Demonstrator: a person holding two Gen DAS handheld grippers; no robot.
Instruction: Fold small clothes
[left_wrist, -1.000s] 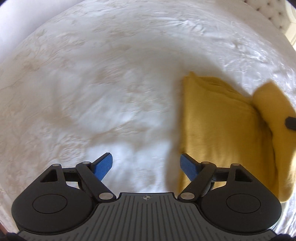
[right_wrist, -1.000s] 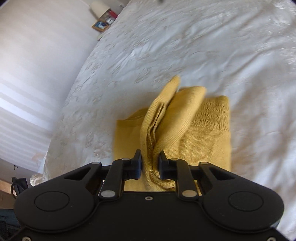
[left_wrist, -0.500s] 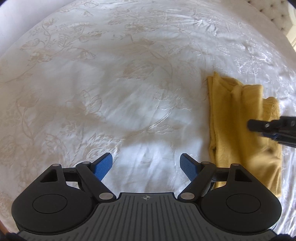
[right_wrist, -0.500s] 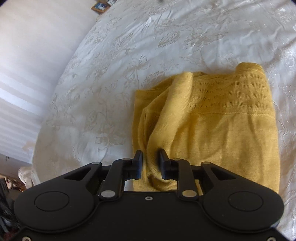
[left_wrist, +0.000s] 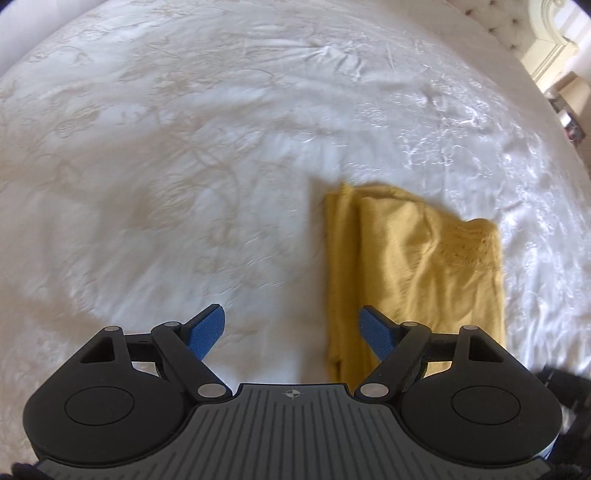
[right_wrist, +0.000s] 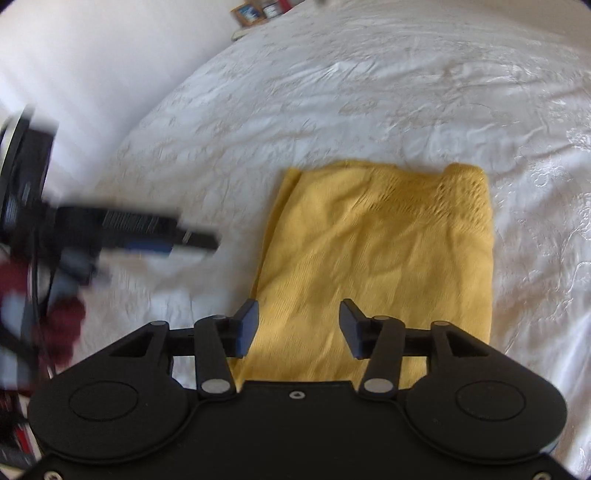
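Observation:
A yellow knitted garment (right_wrist: 376, 258) lies folded into a flat rectangle on the white bedspread (right_wrist: 369, 92). My right gripper (right_wrist: 297, 325) is open and empty, above the garment's near edge. In the left wrist view the garment (left_wrist: 413, 266) lies to the right. My left gripper (left_wrist: 291, 330) is open and empty, over the bedspread (left_wrist: 184, 166) beside the garment's left edge. The left gripper also shows blurred at the left of the right wrist view (right_wrist: 177, 236).
A white wall (right_wrist: 92, 55) and small framed items (right_wrist: 251, 14) lie beyond the bed's far left edge. A tufted headboard (left_wrist: 498, 22) stands at the far right of the left wrist view. The person's dark red sleeve (right_wrist: 59, 325) shows at left.
My right gripper has opened and let go of the garment fold, which now lies flat. Both grippers have pulled back. The left gripper has shifted right, toward the garment.

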